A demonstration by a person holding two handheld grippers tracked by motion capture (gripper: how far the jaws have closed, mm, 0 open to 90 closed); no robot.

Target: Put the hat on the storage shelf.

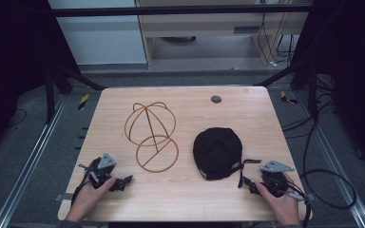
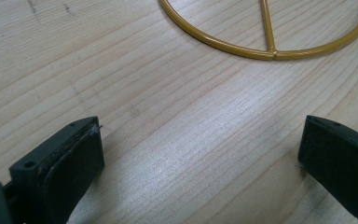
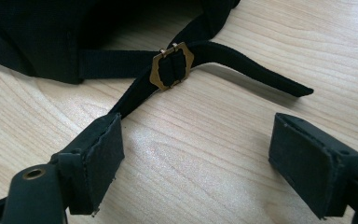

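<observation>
- Your right gripper [image 3: 196, 158] hovers low over the pale wooden table [image 3: 205, 186], its jaws wide apart with nothing between them.
- The black fabric cap [image 3: 42, 32] lies ahead, its strap passing through a brass buckle [image 3: 171, 66].

The table [image 1: 185, 102] is pale wood, its grain smooth and faintly shiny. The cap [image 1: 217, 151] is matt black cloth (brass-coloured metal buckle [image 3: 171, 66]). The wire stand [image 1: 151, 135] looks glossy, yellow-coated.

Left gripper [image 1: 122, 182] rests low near the table's front-left corner, jaws spread wide, nothing between the pads. Right gripper [image 1: 248, 184] lies low at the front-right, jaws likewise apart and empty. Both hands grip from behind, forearms entering from the near edge.
</observation>
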